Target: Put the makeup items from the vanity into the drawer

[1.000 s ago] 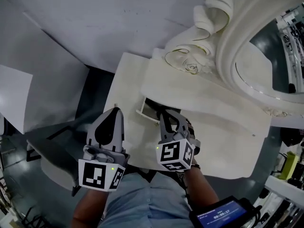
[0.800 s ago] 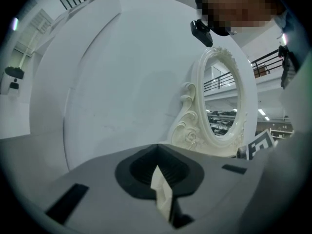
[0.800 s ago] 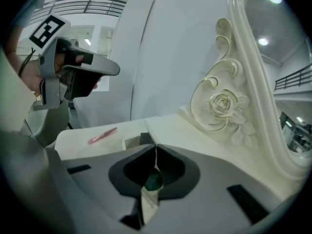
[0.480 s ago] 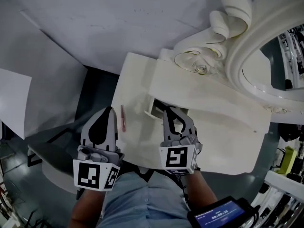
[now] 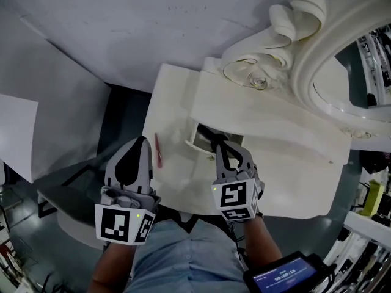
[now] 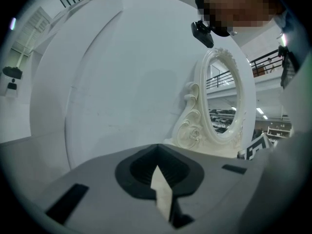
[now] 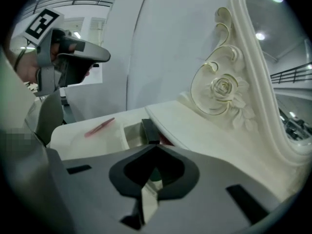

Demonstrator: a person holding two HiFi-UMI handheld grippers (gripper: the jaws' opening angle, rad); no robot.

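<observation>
While both claws are held near the front of the vanity counter (image 5: 174,99), the left claw (image 5: 143,141) is closed, with nothing between its jaws; it sits just left of a slim pink makeup pencil (image 5: 158,150) and is not touching it. The pencil lies flat on the counter, beside the open drawer (image 5: 197,138) and outside it. The right claw (image 5: 217,145) is also closed and empty; its tip points down at the drawer opening; contact with the drawer cannot be told. An ornate cream mirror (image 5: 300,60) stands at the back of the counter, well apart from both claws.
</observation>
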